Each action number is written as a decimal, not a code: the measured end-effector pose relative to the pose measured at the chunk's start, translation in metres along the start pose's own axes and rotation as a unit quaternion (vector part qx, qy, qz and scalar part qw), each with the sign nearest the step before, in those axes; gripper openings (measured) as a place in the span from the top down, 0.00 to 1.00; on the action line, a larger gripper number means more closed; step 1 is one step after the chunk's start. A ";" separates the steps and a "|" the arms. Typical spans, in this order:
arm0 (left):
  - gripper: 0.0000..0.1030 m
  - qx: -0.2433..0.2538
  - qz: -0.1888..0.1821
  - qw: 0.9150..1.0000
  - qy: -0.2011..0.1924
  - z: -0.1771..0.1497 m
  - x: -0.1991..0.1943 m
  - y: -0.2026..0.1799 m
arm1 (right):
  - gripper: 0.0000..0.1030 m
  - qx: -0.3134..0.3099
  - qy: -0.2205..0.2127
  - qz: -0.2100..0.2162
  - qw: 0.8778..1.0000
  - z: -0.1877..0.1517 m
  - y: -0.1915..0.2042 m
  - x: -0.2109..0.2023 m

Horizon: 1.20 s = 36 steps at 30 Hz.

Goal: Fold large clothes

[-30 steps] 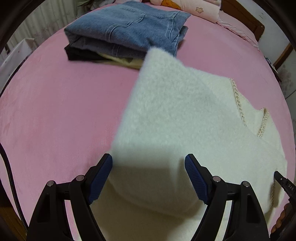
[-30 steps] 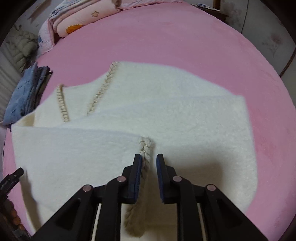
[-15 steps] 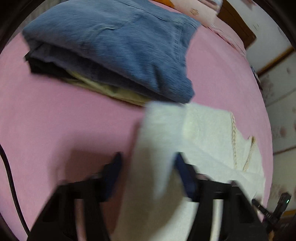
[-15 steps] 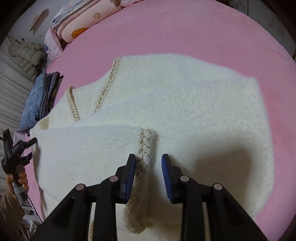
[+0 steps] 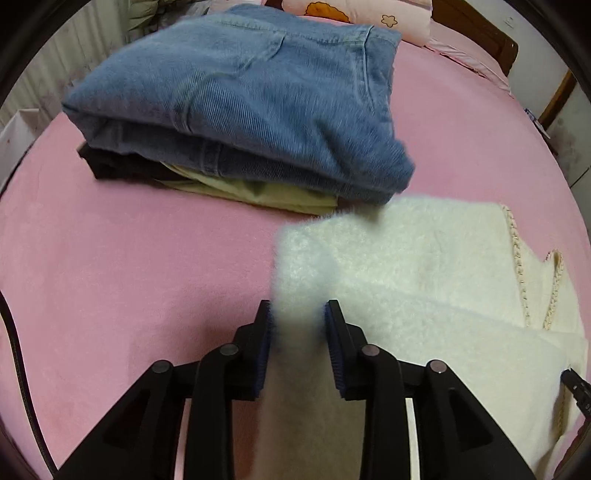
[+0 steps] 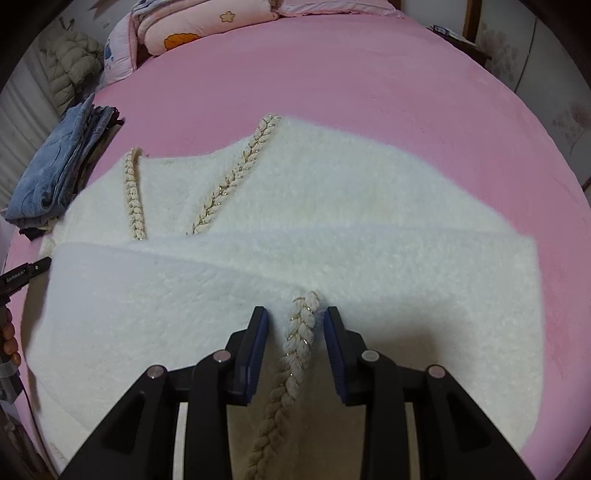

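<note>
The left gripper (image 5: 298,332) clenched a fold of the fuzzy cream sweater (image 5: 424,266); the right gripper (image 6: 295,332) stood released, its braided trim (image 6: 301,332) between the fingers.

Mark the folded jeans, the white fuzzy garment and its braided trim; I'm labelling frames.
folded jeans (image 5: 258,96), left wrist view, top denim face.
white fuzzy garment (image 6: 369,206), right wrist view, flat upper panel.
braided trim (image 6: 301,332), right wrist view, plait between fingers.

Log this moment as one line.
left gripper: shut on white fleece cardigan | right gripper: open astride braided trim | fold: unfinished

A home bedroom: pink bed (image 6: 369,92), pillows (image 6: 207,26), folded jeans (image 5: 240,96).
</note>
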<state>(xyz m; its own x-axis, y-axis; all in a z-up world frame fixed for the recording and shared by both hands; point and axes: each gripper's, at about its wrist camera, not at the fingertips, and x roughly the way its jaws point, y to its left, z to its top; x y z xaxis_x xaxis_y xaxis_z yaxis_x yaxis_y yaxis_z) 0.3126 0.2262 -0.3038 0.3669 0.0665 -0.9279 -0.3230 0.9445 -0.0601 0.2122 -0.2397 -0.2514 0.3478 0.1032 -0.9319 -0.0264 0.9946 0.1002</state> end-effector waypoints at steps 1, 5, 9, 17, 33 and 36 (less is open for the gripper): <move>0.71 0.011 0.010 1.000 -0.007 0.001 -0.013 -0.004 | 0.71 0.010 -0.011 0.006 1.000 -0.001 -0.005 -0.010; 0.48 0.051 0.007 0.997 -0.056 -0.011 -0.067 -0.017 | 0.69 0.026 -0.040 0.033 0.998 -0.015 -0.014 -0.043; 0.41 0.048 -0.021 0.997 -0.062 -0.044 -0.098 -0.036 | 0.68 0.018 -0.043 0.057 0.997 -0.035 0.000 -0.063; 0.41 -0.002 -0.014 0.999 -0.030 -0.119 -0.087 -0.047 | 0.70 -0.061 -0.040 0.101 0.992 -0.064 0.096 -0.061; 0.72 0.002 0.038 0.999 0.009 -0.127 -0.049 -0.026 | 1.00 -0.065 -0.019 -0.016 0.998 -0.075 0.022 -0.030; 0.72 -0.002 0.043 0.999 0.030 -0.123 -0.053 -0.029 | 1.00 -0.048 -0.017 -0.015 0.999 -0.070 0.026 -0.036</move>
<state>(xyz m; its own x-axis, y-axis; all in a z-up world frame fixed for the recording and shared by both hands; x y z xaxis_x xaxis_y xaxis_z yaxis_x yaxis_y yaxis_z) 0.1954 0.1562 -0.2982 0.2842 0.1265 -0.9504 -0.3546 0.9348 0.0184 0.1331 -0.2172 -0.2395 0.3819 0.0747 -0.9212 -0.1048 0.9938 0.0371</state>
